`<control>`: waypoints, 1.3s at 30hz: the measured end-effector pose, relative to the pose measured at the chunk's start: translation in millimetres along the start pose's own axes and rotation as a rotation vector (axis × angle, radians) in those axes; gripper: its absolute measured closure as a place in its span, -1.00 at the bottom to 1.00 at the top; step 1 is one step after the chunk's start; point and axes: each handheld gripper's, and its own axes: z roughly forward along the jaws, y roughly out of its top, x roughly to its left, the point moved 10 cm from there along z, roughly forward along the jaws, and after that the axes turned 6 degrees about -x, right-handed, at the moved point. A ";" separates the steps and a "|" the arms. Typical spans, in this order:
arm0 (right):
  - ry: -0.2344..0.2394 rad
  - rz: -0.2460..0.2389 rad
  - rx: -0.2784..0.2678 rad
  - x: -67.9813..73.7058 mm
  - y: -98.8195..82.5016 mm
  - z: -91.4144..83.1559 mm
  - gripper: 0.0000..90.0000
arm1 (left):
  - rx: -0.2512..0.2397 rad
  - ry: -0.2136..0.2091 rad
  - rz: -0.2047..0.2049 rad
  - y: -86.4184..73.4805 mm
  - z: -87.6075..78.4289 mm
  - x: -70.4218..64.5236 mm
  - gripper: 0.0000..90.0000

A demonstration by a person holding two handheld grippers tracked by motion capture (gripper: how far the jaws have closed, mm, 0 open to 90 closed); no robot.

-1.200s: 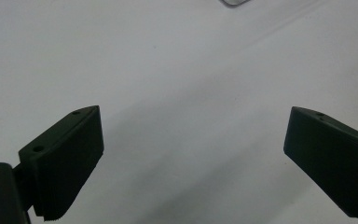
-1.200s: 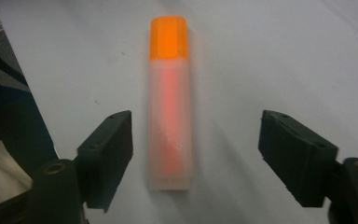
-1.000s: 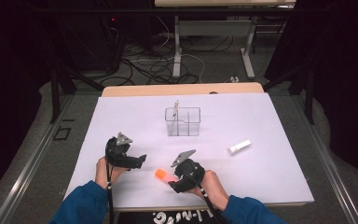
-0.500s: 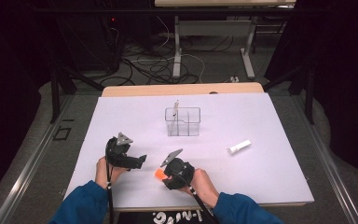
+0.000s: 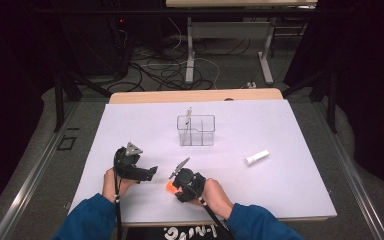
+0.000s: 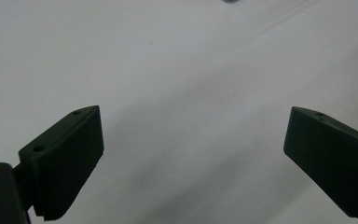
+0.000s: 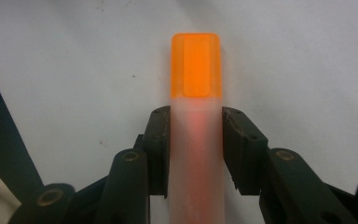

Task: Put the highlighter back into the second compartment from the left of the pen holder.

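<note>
Looking at a marker with a frosted barrel and an orange cap, lying flat on the white table near its front edge, well apart from the clear box and the white tube farther back.

Taking it with the right gripper: having just been closing the jaws, now pressing both pads on the two sides of the barrel, a little behind the cap, with the marker between them and not yet lifted from the table. Pointing the cap away from the hand.

Keeping the left gripper spread wide above bare table, grasping nothing, just beside the right one in the high view.

Judging how it is going to handle: most likely being light, hollow and stiff plastic, so not bending under the pinch and not breaking easily. Being smooth and rounded, though, so probably wanting to slide along the pads or to rotate between them when raised. Holding across the barrel near the middle, as now, seems better than holding at the cap, since risking there to pull the cap loose. Squeezing firmly but not hard, and keeping the barrel level while lifting.
</note>
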 end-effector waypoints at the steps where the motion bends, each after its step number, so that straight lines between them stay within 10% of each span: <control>1: 0.001 0.000 -0.001 -0.2 -0.1 -0.1 0.44 | -0.003 0.001 0.000 0.1 0.0 0.3 -0.90; 12: 0.059 0.065 -0.095 -8.6 5.7 -15.8 0.44 | -0.016 -0.005 0.002 0.6 1.3 0.3 -0.90; 39: -0.017 0.118 -0.267 -41.7 -15.0 -61.4 0.44 | -0.047 -0.013 0.018 2.4 -1.8 0.1 -0.91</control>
